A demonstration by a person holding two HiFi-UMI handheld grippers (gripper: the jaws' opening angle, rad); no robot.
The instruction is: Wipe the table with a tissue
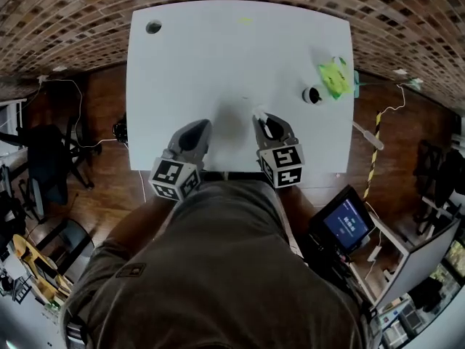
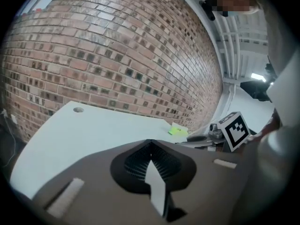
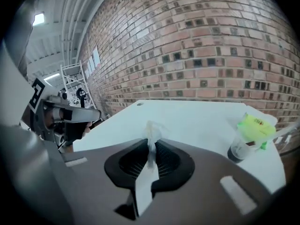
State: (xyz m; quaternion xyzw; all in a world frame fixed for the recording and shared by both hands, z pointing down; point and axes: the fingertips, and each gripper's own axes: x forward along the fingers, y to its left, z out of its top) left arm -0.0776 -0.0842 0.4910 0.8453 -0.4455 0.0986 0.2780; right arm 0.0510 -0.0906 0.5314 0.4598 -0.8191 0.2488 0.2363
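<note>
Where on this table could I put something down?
Most of the table is bare: the middle, from the hole at the far left corner to the green packet and small container by the right edge. Crowded: that right edge, and the near edge under the left gripper and right gripper holding tissue.

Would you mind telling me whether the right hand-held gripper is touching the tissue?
Touching: the right gripper view shows the tissue pinched between the closed jaws of the right hand-held gripper.

Green packet (image 1: 334, 77) just beside small dark-based cup (image 1: 312, 94); lit screen (image 1: 345, 220) lower right; brick wall (image 2: 117, 55) behind.
</note>
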